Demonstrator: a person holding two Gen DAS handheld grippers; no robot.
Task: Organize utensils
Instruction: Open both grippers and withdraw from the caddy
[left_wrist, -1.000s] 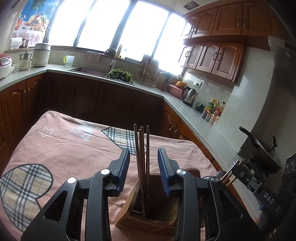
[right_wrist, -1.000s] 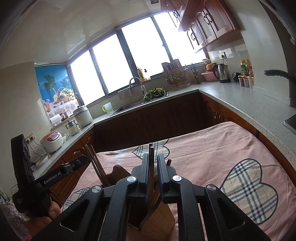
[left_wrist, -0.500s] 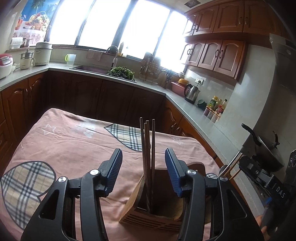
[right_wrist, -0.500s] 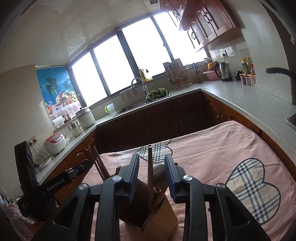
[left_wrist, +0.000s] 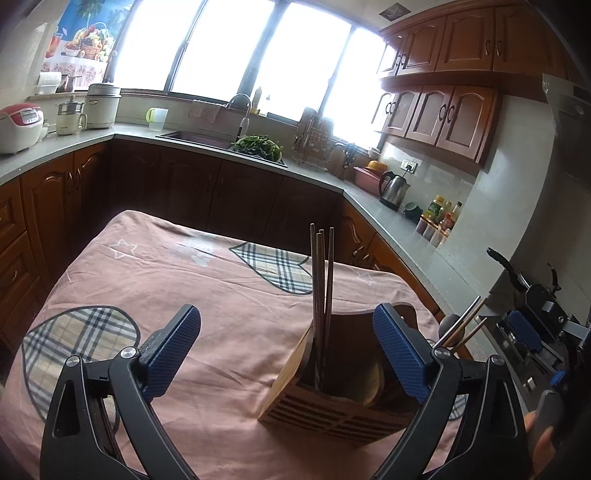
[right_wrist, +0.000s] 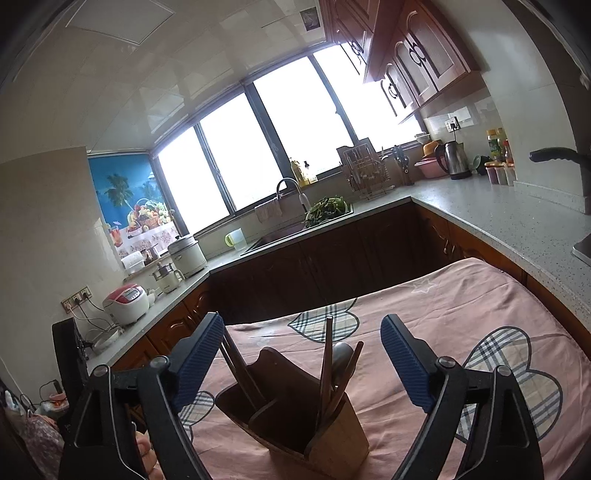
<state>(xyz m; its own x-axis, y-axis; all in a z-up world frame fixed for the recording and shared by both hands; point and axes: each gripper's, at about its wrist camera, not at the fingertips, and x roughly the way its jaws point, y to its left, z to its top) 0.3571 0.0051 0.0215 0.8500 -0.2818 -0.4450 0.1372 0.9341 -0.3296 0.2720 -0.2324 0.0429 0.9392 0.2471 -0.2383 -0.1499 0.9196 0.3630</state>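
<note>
Left gripper (left_wrist: 286, 354): jaws opening, now wide; a second ago narrow around chopsticks (left_wrist: 320, 295). Nothing pinched. Chopsticks stand free just ahead, between the pads, in near compartment of wooden holder (left_wrist: 332, 417).

Right gripper (right_wrist: 301, 363): jaws opening too, wide; earlier clamped on one stick. Spoon and sticks (right_wrist: 332, 369) rest in holder (right_wrist: 332, 439) compartment ahead, untouched.

We judge both loads delivered. Pink tablecloth (left_wrist: 184, 280) beyond shows no loose utensils; task looks near done.

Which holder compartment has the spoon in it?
The compartment on the right in the right wrist view: a spoon stands among its sticks; the left one holds only chopsticks.
</note>
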